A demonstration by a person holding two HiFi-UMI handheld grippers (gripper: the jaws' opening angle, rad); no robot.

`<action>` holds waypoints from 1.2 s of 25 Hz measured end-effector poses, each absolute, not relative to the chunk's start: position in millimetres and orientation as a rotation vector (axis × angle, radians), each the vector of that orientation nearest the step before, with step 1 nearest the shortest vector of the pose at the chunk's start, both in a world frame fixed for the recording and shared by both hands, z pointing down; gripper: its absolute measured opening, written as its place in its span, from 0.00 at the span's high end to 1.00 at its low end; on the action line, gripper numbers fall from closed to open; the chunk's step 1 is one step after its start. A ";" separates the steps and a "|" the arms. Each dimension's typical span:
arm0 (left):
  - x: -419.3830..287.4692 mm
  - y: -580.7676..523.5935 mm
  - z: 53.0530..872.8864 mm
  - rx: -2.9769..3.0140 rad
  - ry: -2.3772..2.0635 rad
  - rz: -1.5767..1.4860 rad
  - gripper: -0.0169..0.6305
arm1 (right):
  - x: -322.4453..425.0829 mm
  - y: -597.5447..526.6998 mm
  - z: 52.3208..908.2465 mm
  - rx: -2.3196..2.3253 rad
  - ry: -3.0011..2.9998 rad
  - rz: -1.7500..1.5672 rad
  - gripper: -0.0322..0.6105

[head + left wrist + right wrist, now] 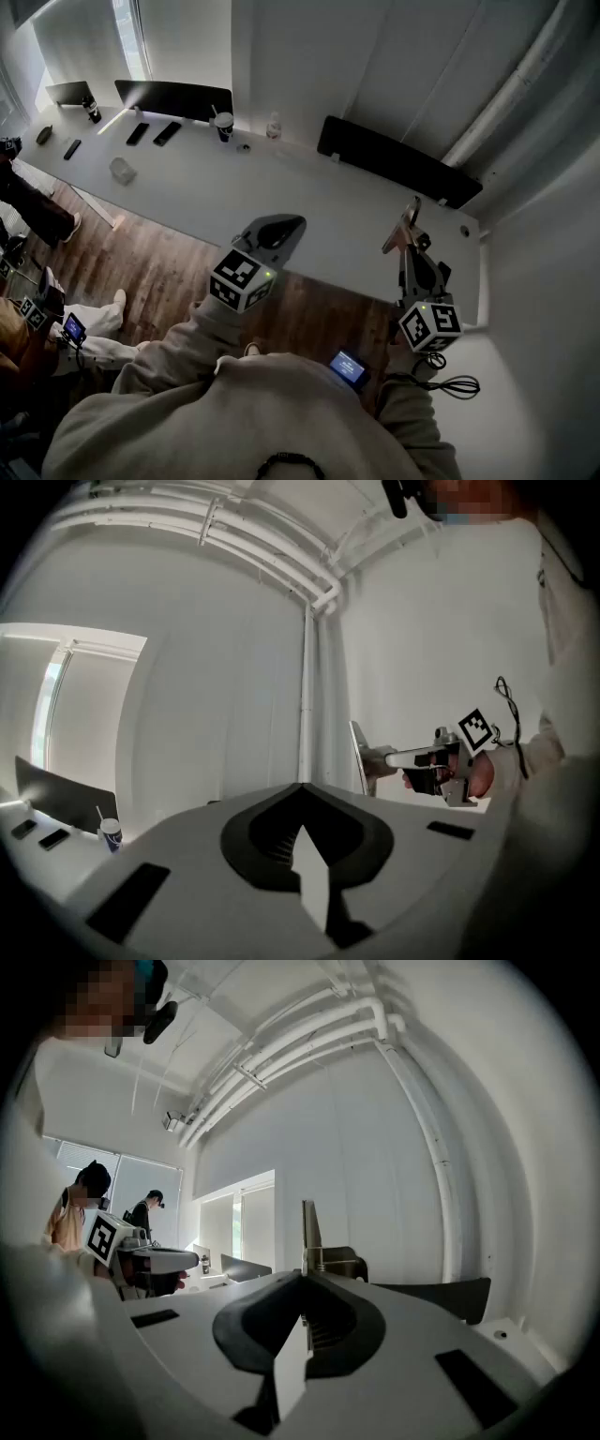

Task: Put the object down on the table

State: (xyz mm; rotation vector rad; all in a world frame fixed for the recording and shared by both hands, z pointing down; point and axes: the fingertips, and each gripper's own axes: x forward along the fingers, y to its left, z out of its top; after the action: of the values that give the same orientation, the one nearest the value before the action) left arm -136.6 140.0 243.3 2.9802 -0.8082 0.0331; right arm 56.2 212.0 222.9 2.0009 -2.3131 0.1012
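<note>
Over the near right part of the table (309,192), my right gripper (412,247) is clenched on the thin flat object (403,228), which seems to stand upright beyond its tips above the tabletop, while my left gripper (286,227) is closed and empty, farther off.

A lidded cup (223,125) stands beside a dark monitor (173,97), two phones (167,133) nearby

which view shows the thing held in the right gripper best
The left gripper view: it shows the thin flat object from the side, its broad face clear against the wall, standing up from the right gripper. The right gripper view shows only its narrow edge. The head view shows it small and tan.
</note>
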 end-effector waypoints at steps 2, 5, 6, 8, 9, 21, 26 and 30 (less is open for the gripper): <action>-133.0 139.3 244.8 2.979 -0.790 0.031 0.97 | 54.6 206.3 222.6 2.009 -2.332 0.117 0.92; -131.5 139.6 247.6 2.980 -0.776 0.031 0.97 | 53.1 205.1 221.9 2.007 -2.358 0.103 0.92; -132.9 140.2 248.8 2.980 -0.780 0.033 0.97 | 51.1 205.5 222.1 2.002 -2.367 0.095 0.92; -137.4 139.8 249.8 2.979 -0.792 0.032 0.97 | 47.1 204.8 222.7 1.995 -2.379 0.090 0.92; -139.7 137.8 250.0 2.977 -0.798 0.029 0.97 | 45.8 203.3 222.3 1.995 -2.385 0.094 0.92; -129.4 125.0 258.9 2.976 -0.820 0.024 0.97 | 75.4 205.1 227.8 2.068 -2.372 0.139 0.92; -99.2 131.6 262.6 2.987 -0.866 0.032 0.97 | 105.5 218.0 239.3 2.072 -2.364 0.147 0.92; -87.8 133.1 260.3 2.989 -0.833 0.048 0.97 | 110.6 215.7 243.0 2.062 -2.375 0.169 0.92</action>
State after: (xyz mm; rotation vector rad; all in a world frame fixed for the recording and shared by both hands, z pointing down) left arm -87.8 133.1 260.3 2.9894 -0.8334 0.0480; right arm 110.6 215.7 243.0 2.0620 -2.3745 0.1694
